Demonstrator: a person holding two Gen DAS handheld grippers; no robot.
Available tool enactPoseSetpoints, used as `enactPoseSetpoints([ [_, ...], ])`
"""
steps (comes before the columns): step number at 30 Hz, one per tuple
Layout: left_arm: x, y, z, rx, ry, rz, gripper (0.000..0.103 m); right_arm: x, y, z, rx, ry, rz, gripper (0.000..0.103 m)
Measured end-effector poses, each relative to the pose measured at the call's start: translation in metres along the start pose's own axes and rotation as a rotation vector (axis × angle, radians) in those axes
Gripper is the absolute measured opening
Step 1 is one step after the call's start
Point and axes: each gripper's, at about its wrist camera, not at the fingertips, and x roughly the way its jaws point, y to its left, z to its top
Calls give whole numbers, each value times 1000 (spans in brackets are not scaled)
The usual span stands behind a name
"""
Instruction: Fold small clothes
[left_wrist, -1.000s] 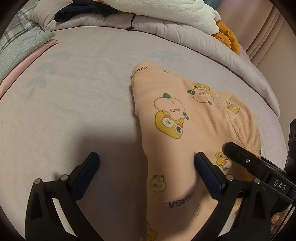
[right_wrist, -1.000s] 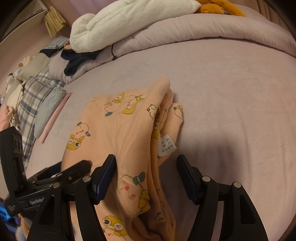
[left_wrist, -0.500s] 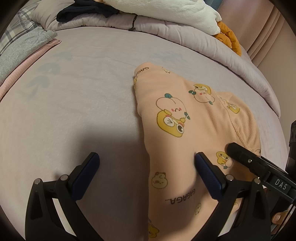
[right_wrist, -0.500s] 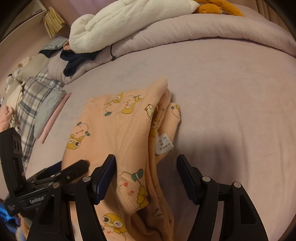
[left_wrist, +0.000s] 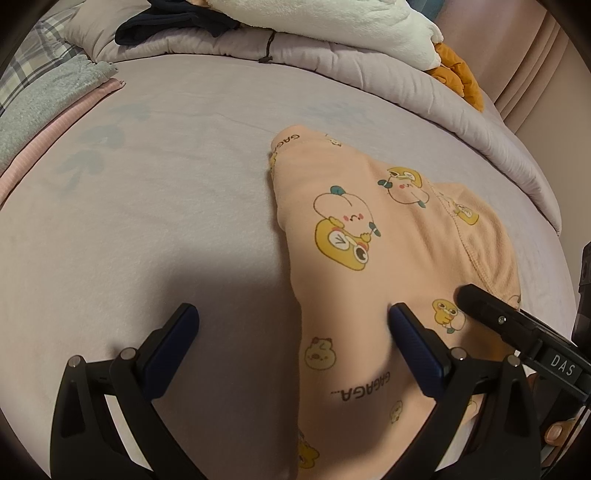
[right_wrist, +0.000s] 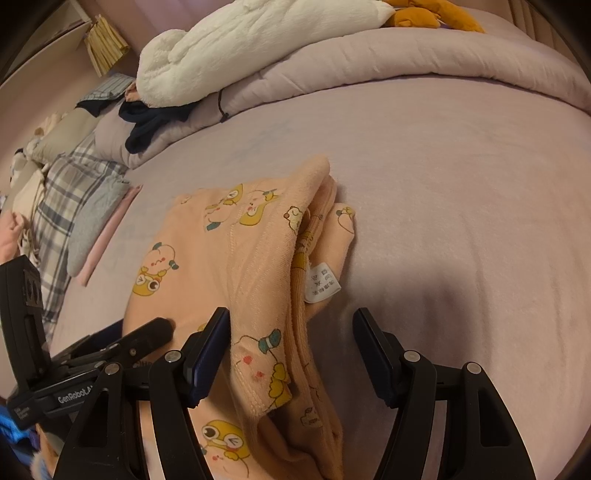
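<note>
Lilac bedsheet (left_wrist: 155, 206), folded peach garment (left_wrist: 369, 266) unmoved

1. "GAGAGA..." is printed in dark letters on the peach garment (left_wrist: 369, 266), near its lower end between the cartoon prints.
2. "GAGA", cut off by the fold, stands at the far tip of the same garment.
3. "DAS" reads in white on the black body of the right gripper (left_wrist: 491, 314), seen from the left wrist view.
4. "GenRobot.A", its end hidden, reads in white on the left gripper (right_wrist: 147, 332), seen from the right wrist view.
5. The white care tag (right_wrist: 322, 281) on the garment carries small print, too fine to read.
</note>
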Motion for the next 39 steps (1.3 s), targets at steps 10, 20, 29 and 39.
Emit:
enactPoseSetpoints([
  [10, -3, 3, 0, 2, -3, 4, 102, -2, -2, -1, 3, 0, -1, 67],
  [20, -5, 4, 0, 2, -3, 4, 102, -4, -3, -2, 8, -1, -2, 67],
  [29, -7, 5, -1, 2, -4, 6, 102, -6, -4, -4, 13, -2, -4, 68],
  [39, -9, 6, -1, 4, -4, 9, 102, -9, -4, -6, 17, 1, -9, 67],
])
